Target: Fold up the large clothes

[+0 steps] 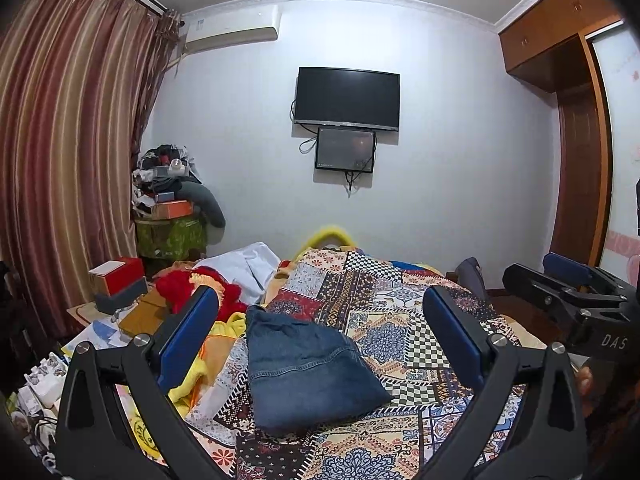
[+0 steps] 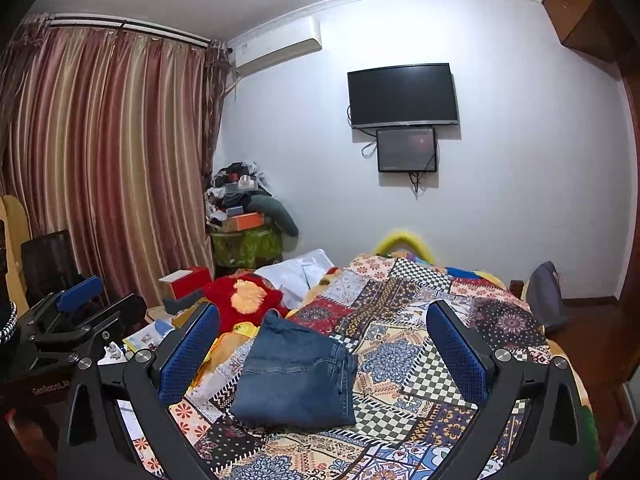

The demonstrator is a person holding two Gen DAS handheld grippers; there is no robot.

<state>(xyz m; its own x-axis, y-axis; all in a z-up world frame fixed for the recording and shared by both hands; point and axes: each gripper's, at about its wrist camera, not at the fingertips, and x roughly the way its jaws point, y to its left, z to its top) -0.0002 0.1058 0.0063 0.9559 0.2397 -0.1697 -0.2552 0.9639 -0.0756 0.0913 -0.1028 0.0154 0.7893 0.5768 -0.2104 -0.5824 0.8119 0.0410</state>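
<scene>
Nearest to me, both tools hang level above the bed: the left gripper [image 1: 320, 336] has its blue pads spread wide with nothing between them, and the right gripper [image 2: 322, 344] stands just as wide apart and equally empty. Just beyond their tips lie the jeans [image 2: 296, 376], already folded into a compact denim bundle on the patchwork bedspread [image 2: 420, 332], touched by neither tool. To my eye this fold is done and let go. The next move would call for another garment, perhaps from the red and yellow clothing [image 2: 244, 300] heaped farther back on the left, beside a white cloth [image 2: 296, 272].
</scene>
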